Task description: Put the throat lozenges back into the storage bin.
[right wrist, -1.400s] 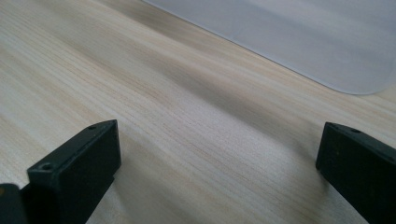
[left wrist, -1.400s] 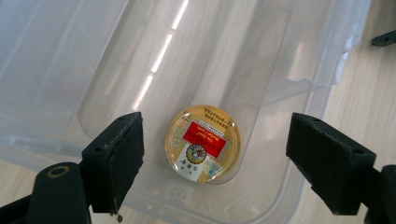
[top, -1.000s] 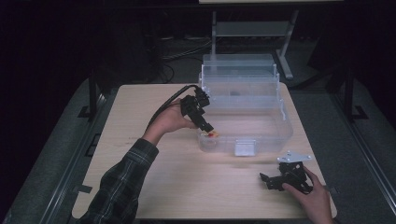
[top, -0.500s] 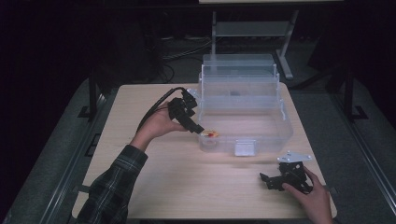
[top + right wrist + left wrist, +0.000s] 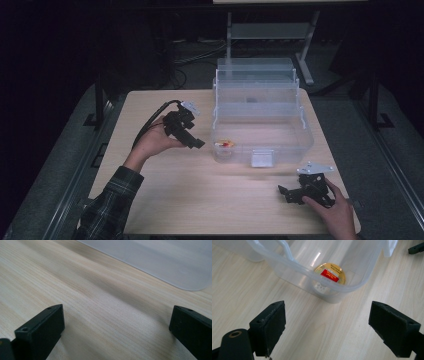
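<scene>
A small cup with a gold lid and red label (image 5: pixel 224 145) sits in the front-left corner of a clear plastic box (image 5: pixel 300 134). My left gripper (image 5: pixel 196 142) hovers just left of that corner, held in a hand, its jaws wide apart and empty. In the left gripper view the gripper (image 5: pixel 327 322) looks down at the cup (image 5: pixel 329 273) behind the box's rounded rim (image 5: pixel 294 263). My right gripper (image 5: pixel 286 192) rests low at the table's front right, open and empty. In the right gripper view the gripper (image 5: pixel 117 322) faces bare wood.
The clear box has stepped tiers (image 5: pixel 256 82) folded out behind it at the back of the wooden table (image 5: pixel 200 200). A latch tab (image 5: pixel 262 158) hangs on its front wall. The box's pale wall (image 5: pixel 155 257) lies ahead of the right gripper. Dark floor surrounds the table.
My left gripper has drawn back to the left, away from the box's corner, while the cup stays in the box. The right gripper has not moved.
</scene>
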{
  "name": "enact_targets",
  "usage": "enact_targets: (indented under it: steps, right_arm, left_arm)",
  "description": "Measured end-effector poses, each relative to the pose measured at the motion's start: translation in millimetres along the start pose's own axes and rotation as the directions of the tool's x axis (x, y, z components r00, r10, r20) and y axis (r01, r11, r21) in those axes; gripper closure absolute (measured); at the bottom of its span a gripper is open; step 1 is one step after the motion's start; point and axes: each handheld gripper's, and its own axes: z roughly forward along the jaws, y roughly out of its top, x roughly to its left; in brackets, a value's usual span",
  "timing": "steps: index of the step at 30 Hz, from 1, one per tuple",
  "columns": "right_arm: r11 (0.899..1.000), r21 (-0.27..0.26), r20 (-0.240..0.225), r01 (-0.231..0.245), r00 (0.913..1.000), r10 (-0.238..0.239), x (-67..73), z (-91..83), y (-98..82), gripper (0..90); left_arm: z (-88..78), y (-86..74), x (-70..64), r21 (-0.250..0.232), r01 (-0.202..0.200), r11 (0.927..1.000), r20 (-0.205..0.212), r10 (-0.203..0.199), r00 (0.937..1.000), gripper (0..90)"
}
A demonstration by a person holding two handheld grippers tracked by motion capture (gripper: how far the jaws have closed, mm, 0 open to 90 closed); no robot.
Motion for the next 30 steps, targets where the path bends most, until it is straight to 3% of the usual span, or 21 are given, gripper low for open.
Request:
enact_targets:
  steps: [15, 17, 19, 30]
  right_arm:
    - [1.0, 0.0, 0.0, 0.0, 1.0, 0.0, 0.0, 0.0, 0.0, 0.0]
    - [1.0, 0.0, 0.0, 0.0, 1.0, 0.0, 0.0, 0.0, 0.0, 0.0]
    - [1.0, 0.0, 0.0, -0.001, 1.0, 0.001, 0.1, 0.0, 0.0, 0.0]
    - [1.0, 0.0, -0.001, -0.001, 1.0, 0.001, 0.1, -0.1, 0.0, 0.0]
  left_arm:
    - [-10.8, -43.5, -7.4, -0.058, 0.033, 0.9978, -0.033, -0.035, 0.9989, 13.1]
    - [-12.2, -48.5, -10.1, -0.05, 0.03, 0.9983, -0.064, -0.033, 0.9974, 13.0]
    - [-14.8, -54.6, -11.6, -0.073, 0.035, 0.9967, -0.06, -0.039, 0.9974, 13.3]
    - [-18.4, -92.4, -21.9, -0.105, 0.062, 0.9925, -0.093, -0.072, 0.9931, 13.4]
